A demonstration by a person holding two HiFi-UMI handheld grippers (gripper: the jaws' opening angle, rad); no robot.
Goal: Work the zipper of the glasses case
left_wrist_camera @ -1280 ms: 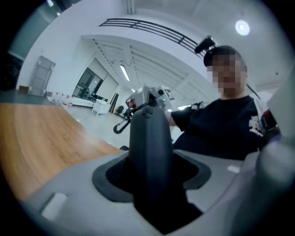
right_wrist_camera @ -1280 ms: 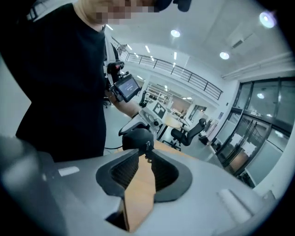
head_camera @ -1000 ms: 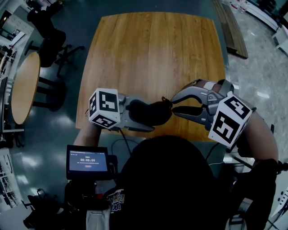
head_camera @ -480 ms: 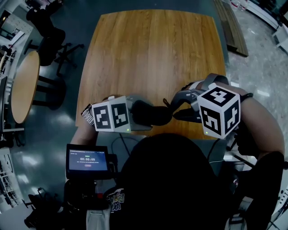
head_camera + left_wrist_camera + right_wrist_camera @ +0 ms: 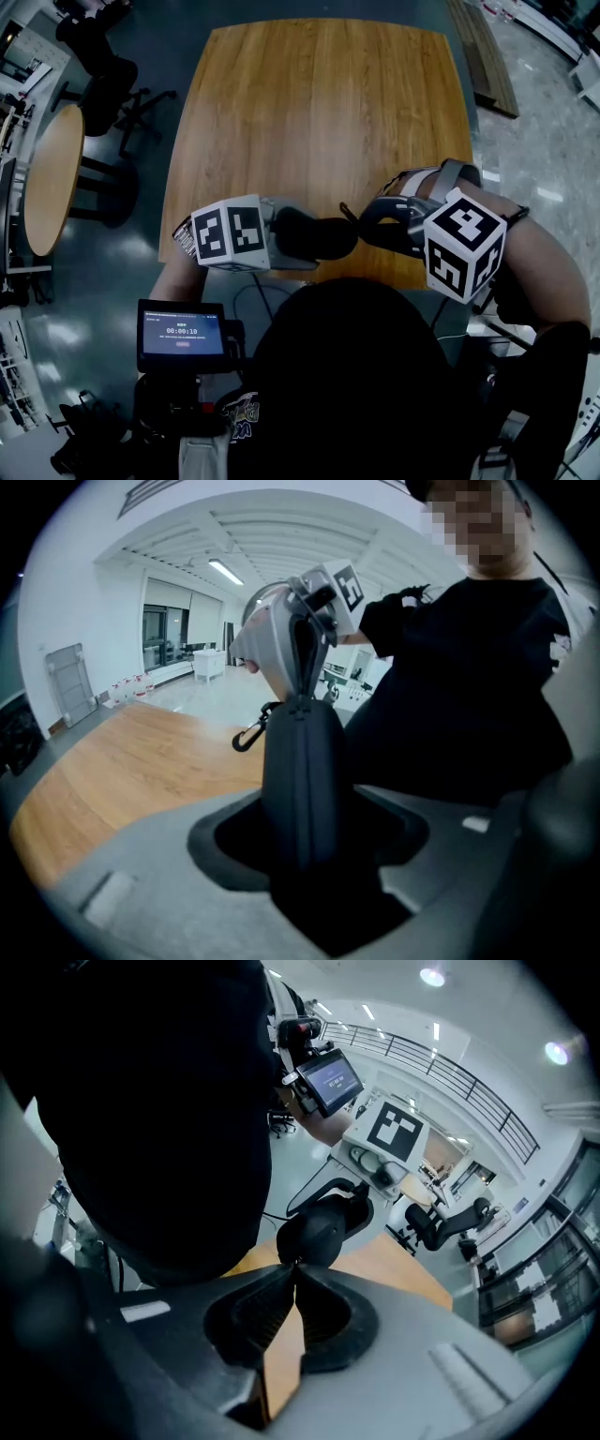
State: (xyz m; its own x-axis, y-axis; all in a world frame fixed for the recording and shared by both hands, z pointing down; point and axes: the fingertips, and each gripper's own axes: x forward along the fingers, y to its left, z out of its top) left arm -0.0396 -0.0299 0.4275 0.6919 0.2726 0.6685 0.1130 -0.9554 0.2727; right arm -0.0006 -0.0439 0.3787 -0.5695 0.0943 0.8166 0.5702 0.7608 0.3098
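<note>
A black zip-up glasses case hangs just over the near edge of the wooden table. My left gripper is shut on the case, which stands up between its jaws in the left gripper view. A small carabiner clip dangles from the case's far end. My right gripper meets that end from the right. Its jaws have just been closing, and their tips now pinch together at the zipper pull on the end of the case.
A small screen is mounted near the person's chest at lower left. A round side table and a dark chair stand on the floor to the left. The person's torso fills the bottom of the head view.
Both grippers have sunk a little and rolled, their marker cubes showing other faces. The right jaws, parted a second ago beside the case's end, have closed onto it.
</note>
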